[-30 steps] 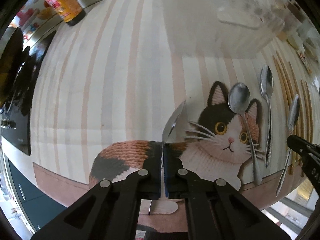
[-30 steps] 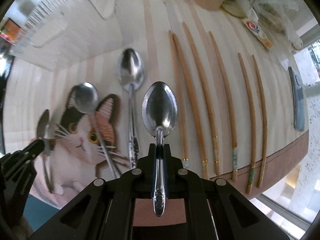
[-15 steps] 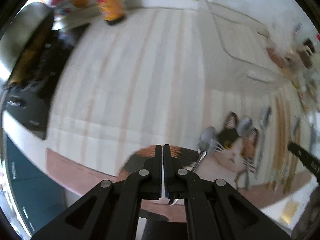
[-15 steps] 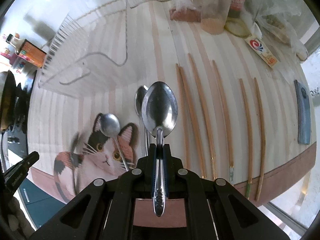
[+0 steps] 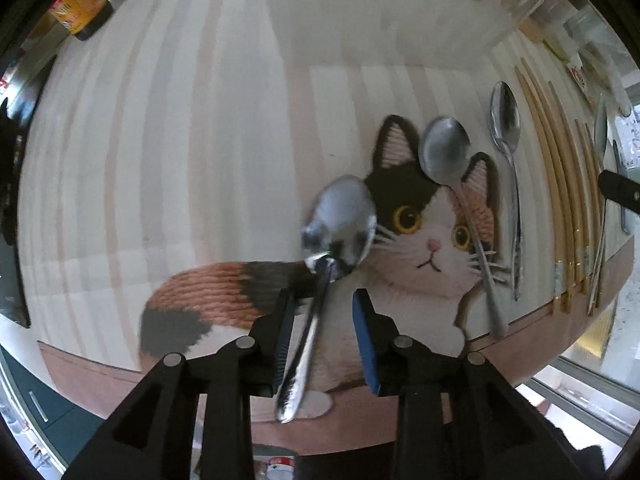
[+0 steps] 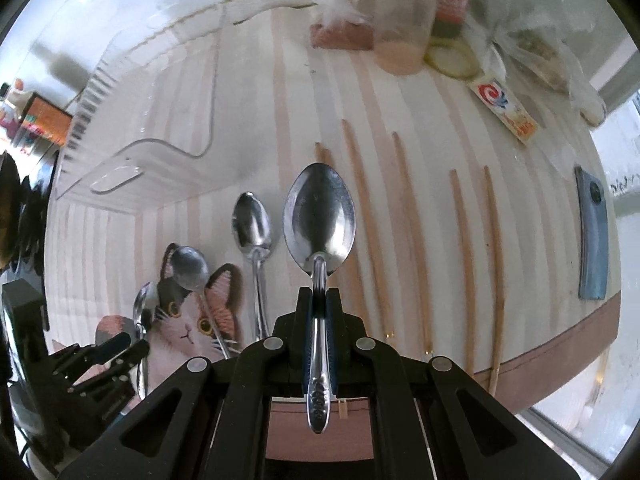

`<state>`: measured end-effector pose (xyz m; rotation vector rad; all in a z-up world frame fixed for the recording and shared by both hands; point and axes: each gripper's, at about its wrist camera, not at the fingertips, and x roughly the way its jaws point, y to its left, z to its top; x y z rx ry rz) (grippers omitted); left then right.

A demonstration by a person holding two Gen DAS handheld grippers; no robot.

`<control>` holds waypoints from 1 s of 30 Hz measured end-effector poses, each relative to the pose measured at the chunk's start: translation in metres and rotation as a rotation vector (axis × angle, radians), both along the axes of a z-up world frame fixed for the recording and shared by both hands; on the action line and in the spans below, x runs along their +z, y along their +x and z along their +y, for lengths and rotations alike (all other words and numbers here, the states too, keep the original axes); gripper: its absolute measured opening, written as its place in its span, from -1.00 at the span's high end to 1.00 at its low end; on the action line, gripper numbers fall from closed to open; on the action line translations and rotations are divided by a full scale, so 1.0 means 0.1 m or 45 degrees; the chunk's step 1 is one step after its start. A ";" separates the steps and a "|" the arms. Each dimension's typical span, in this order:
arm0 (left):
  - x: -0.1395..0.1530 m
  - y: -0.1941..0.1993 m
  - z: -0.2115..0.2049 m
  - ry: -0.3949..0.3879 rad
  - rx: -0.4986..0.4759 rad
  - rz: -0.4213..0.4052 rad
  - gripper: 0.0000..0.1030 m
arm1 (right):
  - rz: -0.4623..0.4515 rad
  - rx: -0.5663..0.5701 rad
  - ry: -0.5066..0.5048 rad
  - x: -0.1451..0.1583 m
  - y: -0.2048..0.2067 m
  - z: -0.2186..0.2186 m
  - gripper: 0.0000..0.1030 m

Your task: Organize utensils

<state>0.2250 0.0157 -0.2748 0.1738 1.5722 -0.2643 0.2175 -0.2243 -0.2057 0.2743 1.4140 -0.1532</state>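
The left gripper (image 5: 323, 316) stood released around a spoon (image 5: 320, 280); only the right wrist view showed the right gripper (image 6: 319, 304) clenching a tablespoon (image 6: 319, 224).

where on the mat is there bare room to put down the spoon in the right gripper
Bare striped mat lies left of the cat print, between the brown bottle and the clear tray. A narrower strip separates the chopsticks from the phone. It is crowded around the loose spoons and cat's face.
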 end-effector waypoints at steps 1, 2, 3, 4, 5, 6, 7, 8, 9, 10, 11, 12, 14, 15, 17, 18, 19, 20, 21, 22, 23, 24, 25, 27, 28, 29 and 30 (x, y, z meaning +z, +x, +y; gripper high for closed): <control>0.00 -0.01 -0.03 0.012 -0.018 -0.015 0.46 | 0.008 0.001 0.000 -0.01 -0.01 0.00 0.87; 0.00 -0.01 -0.05 0.027 -0.035 -0.026 0.46 | 0.012 0.004 -0.002 -0.02 -0.01 -0.01 0.87; 0.00 -0.02 -0.07 0.038 -0.046 -0.040 0.47 | 0.015 0.004 -0.004 -0.02 -0.01 0.00 0.87; 0.00 -0.03 -0.08 0.039 -0.053 -0.053 0.49 | 0.017 0.005 -0.005 -0.03 0.00 0.00 0.87; 0.01 -0.03 -0.11 0.040 -0.053 -0.069 0.72 | 0.019 0.003 -0.005 -0.04 0.00 0.00 0.87; 0.00 -0.01 -0.23 0.044 -0.050 -0.085 0.85 | 0.022 0.001 -0.004 -0.06 0.01 0.00 0.87; 0.01 -0.01 -0.24 0.028 -0.045 -0.083 0.93 | 0.023 -0.002 -0.001 -0.07 0.01 0.00 0.87; 0.03 -0.01 -0.26 0.032 -0.037 -0.087 0.93 | 0.024 -0.003 0.001 -0.07 0.01 0.00 0.87; 0.05 -0.01 -0.26 0.047 -0.035 -0.104 0.93 | 0.021 -0.001 -0.001 -0.07 0.01 0.01 0.87; 0.09 -0.01 -0.25 0.058 -0.037 -0.126 0.93 | 0.018 0.002 -0.004 -0.08 0.00 0.02 0.87; 0.14 0.00 -0.23 0.065 -0.028 -0.150 0.94 | 0.014 0.004 -0.004 -0.06 0.00 0.03 0.87; 0.18 -0.03 -0.19 0.070 -0.018 -0.171 0.93 | 0.009 0.005 -0.005 -0.05 -0.02 0.03 0.87; 0.32 -0.04 -0.14 0.080 -0.002 -0.218 0.94 | -0.006 0.003 -0.006 -0.01 -0.03 0.04 0.87; 0.39 -0.05 -0.10 0.088 0.009 -0.245 0.94 | -0.012 0.002 -0.004 0.01 -0.04 0.04 0.87; 0.54 -0.04 -0.06 0.083 0.036 -0.282 0.94 | -0.027 0.002 0.002 0.06 -0.05 0.04 0.87; 0.61 -0.04 -0.03 0.079 0.057 -0.298 0.94 | -0.036 0.004 0.004 0.10 -0.05 0.05 0.87; 0.69 -0.03 0.02 0.071 0.081 -0.313 0.94 | -0.048 0.004 0.008 0.13 -0.05 0.05 0.87; 0.76 -0.03 0.06 0.060 0.100 -0.324 0.94 | -0.058 0.006 0.013 0.17 -0.05 0.06 0.87; 0.85 -0.03 0.10 0.048 0.128 -0.336 0.94 | -0.066 0.008 0.017 0.21 -0.05 0.06 0.87; 0.96 -0.02 0.14 0.024 0.161 -0.346 0.94 | -0.079 0.011 0.025 0.26 -0.05 0.07 0.87; 1.05 -0.03 0.16 0.002 0.185 -0.359 0.98 | -0.091 0.014 0.032 0.30 -0.04 0.09 0.87; 1.18 -0.03 0.21 -0.018 0.212 -0.383 0.99 | -0.109 0.020 0.042 0.37 -0.02 0.10 0.87; 1.33 0.01 0.24 -0.047 0.238 -0.411 0.99 | -0.126 0.024 0.051 0.43 0.00 0.12 0.87; 1.55 0.10 0.22 -0.103 0.275 -0.442 0.99 | -0.171 0.033 0.090 0.60 0.09 0.15 0.87; 1.66 0.18 0.22 -0.151 0.301 -0.446 0.99 | -0.188 0.038 0.107 0.66 0.15 0.17 0.87; 1.74 0.26 0.21 -0.186 0.314 -0.449 0.99 | -0.214 0.044 0.133 0.75 0.24 0.19 0.87; 1.82 0.35 0.19 -0.216 0.321 -0.459 0.99 | -0.231 0.049 0.147 0.80 0.31 0.22 0.87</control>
